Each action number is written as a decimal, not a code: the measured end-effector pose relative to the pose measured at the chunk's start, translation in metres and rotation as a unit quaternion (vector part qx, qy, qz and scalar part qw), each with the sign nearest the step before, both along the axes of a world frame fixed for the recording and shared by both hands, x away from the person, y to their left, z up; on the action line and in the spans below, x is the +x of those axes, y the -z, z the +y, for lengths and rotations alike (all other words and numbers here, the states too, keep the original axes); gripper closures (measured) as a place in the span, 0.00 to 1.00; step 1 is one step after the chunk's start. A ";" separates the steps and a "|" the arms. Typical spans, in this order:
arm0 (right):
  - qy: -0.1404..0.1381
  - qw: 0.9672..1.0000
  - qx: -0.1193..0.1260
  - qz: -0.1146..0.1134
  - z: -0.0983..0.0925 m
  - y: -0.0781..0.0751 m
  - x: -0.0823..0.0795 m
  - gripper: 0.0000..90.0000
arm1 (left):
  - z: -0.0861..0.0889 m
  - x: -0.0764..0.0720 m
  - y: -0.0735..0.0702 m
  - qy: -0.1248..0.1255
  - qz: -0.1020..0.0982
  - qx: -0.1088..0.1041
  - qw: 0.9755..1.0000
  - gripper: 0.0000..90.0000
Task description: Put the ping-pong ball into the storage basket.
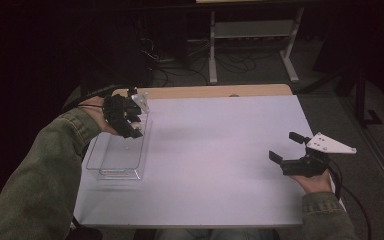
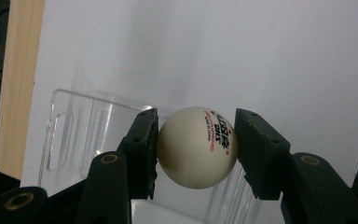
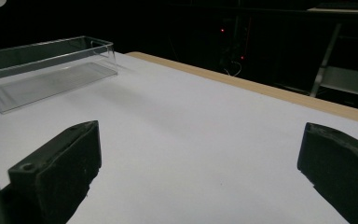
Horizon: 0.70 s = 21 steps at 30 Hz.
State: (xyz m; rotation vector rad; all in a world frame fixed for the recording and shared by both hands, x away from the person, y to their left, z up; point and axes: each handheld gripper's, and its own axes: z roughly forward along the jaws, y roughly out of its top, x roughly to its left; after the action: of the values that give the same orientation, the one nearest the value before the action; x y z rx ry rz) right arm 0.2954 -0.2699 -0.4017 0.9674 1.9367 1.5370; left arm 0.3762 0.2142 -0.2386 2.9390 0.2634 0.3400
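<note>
Holding a white table-tennis ball (image 2: 197,147) above a clear plastic tray (image 1: 106,160), we judge the step in hand to be the drop-off: the ball is carried and lined up, and what remains is to let it go inside the tray's walls. The left gripper (image 1: 130,125) hangs over the tray's far end at the left side of the desk (image 1: 220,165). In the left gripper view its two black fingers (image 2: 142,149) pinch the ball from either side, one pad against each flank, the printed red and black lettering turned toward the right-hand finger. The ball sits squarely between the pads, and the tray's transparent wall and floor show just beyond and below the fingers.

The next move, as we read it, calls for lowering the ball a little toward the tray floor before easing the fingers apart; a light, round ball released from height could bounce or roll over the low wall. Parting the fingers evenly should keep it from being flicked sideways.

Our right gripper (image 1: 286,147) rests well apart from the tray, near the right edge of the desk. Its fingers (image 3: 58,172) are spread wide with nothing between them, only bare white surface ahead.
</note>
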 end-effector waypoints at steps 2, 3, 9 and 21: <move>0.000 1.000 0.000 0.001 0.000 0.000 0.000 0.00 | 0.002 -0.001 0.001 -0.002 0.001 0.001 1.000 0.57; 0.000 1.000 0.000 0.001 0.000 0.000 0.000 0.00 | 0.003 0.000 0.001 0.000 0.001 0.005 1.000 0.57; -0.001 1.000 -0.001 0.001 0.000 0.000 0.000 0.00 | 0.007 -0.001 0.003 -0.003 0.007 0.009 1.000 0.57; 0.000 1.000 0.000 0.001 0.000 0.000 0.000 0.00 | 0.020 -0.001 0.008 -0.003 0.023 0.022 0.999 0.57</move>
State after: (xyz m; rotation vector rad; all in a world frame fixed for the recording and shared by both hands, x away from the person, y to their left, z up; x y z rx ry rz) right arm 0.2954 -0.2701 -0.4018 0.9689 1.9387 1.5373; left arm 0.3749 0.2339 -0.2466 2.9923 0.2749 0.2812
